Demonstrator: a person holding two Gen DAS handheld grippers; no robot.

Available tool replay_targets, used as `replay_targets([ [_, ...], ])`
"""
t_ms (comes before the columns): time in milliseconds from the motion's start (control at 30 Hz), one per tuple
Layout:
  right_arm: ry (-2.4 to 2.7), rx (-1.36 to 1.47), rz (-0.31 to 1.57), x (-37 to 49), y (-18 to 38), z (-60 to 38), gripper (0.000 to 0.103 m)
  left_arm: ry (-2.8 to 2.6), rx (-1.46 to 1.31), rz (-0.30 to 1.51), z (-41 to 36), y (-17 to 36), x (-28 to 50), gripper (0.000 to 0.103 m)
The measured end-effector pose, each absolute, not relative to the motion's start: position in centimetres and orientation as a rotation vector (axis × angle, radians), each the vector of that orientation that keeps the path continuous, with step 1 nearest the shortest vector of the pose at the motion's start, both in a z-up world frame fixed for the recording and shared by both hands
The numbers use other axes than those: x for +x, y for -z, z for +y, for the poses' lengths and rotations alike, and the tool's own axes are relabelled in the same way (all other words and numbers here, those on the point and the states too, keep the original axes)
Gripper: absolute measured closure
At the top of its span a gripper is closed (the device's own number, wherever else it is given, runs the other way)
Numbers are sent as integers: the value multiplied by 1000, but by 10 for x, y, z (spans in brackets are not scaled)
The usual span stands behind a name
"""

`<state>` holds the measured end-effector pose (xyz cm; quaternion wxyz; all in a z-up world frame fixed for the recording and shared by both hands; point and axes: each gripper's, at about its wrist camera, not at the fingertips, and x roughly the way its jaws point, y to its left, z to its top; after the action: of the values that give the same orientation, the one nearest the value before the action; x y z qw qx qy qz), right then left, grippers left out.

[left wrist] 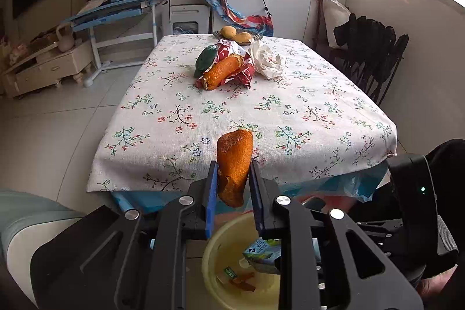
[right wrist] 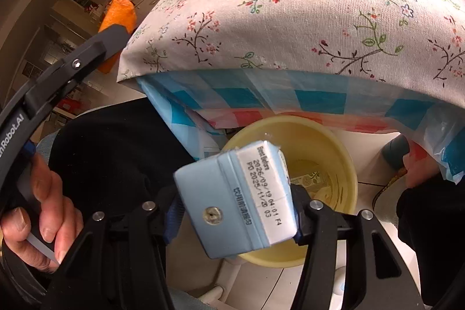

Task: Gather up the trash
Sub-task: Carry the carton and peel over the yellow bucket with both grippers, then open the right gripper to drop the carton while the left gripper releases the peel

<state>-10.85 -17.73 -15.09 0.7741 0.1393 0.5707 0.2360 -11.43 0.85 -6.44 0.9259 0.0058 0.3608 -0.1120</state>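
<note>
Left wrist view: the left gripper (left wrist: 232,179) fingers clamp a light, pliable orange peel (left wrist: 234,167) at mid-length. The right gripper (right wrist: 235,211) fingers hold a stiff, probably empty drink carton (right wrist: 232,199) by its flat sides over the yellow bin (right wrist: 345,164).

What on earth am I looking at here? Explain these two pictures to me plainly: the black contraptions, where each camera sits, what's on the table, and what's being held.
There is no robot: a person holds a two-finger gripper in each hand, with a fisheye camera on each looking along its fingers.

The left-hand camera shows the left gripper clamped on an orange peel. Beyond it is a table under a floral tablecloth with more trash: another peel on a red wrapper, crumpled white paper, and a plate of fruit.

The right-hand camera shows the right gripper gripping a light blue drink carton above a yellow bin on the floor, which already holds some scraps.
</note>
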Motion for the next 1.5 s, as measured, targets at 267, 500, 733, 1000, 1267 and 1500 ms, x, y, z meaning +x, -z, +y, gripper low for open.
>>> replay_targets([
  [267,-452,289,1131,-111,130,-192,38,237,27,746,3,66,-119,82],
  [500,-389,237,963,-117,97,-201,38,259,61,772,-5,72,-122,82],
  [733,-306,263,817,-120,72,-226,35,324,145,827,-23,85,-132,82],
  [1000,-270,345,768,-120,60,-244,34,427,296,915,-53,108,-147,81],
  [1267,-270,394,770,-117,61,-250,34,395,288,909,-48,107,-146,66],
  [1500,-268,411,778,-117,63,-253,34,376,286,883,-45,101,-147,62],
])
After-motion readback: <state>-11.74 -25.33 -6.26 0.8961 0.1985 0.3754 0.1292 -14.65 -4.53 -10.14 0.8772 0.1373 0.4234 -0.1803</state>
